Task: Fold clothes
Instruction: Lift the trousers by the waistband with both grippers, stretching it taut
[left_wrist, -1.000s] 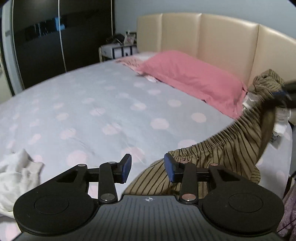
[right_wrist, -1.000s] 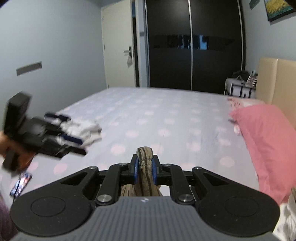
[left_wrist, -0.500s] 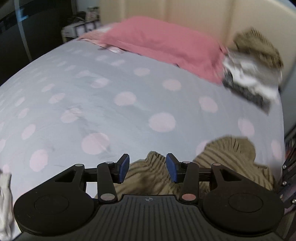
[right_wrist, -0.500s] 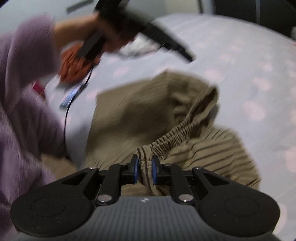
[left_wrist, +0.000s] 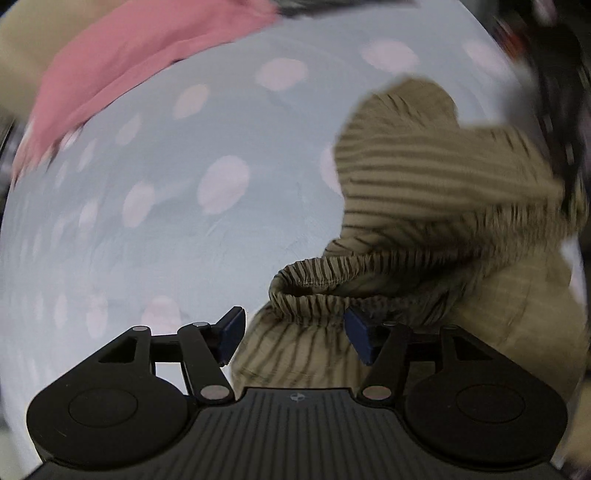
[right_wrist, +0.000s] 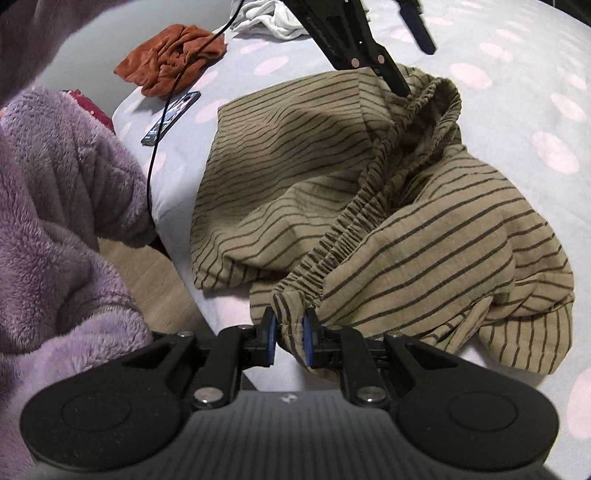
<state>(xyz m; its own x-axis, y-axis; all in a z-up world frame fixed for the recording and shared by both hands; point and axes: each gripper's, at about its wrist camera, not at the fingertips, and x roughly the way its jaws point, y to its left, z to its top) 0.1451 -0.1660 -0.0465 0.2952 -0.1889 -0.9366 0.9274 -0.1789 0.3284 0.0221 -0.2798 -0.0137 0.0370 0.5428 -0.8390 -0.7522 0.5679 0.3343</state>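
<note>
Olive striped shorts (right_wrist: 369, 192) with an elastic waistband lie crumpled on the bed near its edge. My right gripper (right_wrist: 289, 338) is shut on one end of the waistband, low over the sheet. My left gripper (left_wrist: 293, 334) is open, its jaws on either side of the other end of the waistband (left_wrist: 314, 284), which bunches up between them. The left gripper also shows from above at the top of the right wrist view (right_wrist: 413, 51). The left wrist view is blurred by motion.
The bed has a pale blue sheet with pink dots (left_wrist: 147, 184) and a pink pillow (left_wrist: 122, 55). A rust-coloured garment (right_wrist: 173, 55), a white garment (right_wrist: 273, 18), a phone (right_wrist: 171, 118) with a black cable lie near the edge. A purple fleece sleeve (right_wrist: 62, 206) is at left.
The shorts have been lowered from the air onto the bed. My left gripper has swung down over the waistband and opened wider. The right gripper stays clamped on the waistband.
</note>
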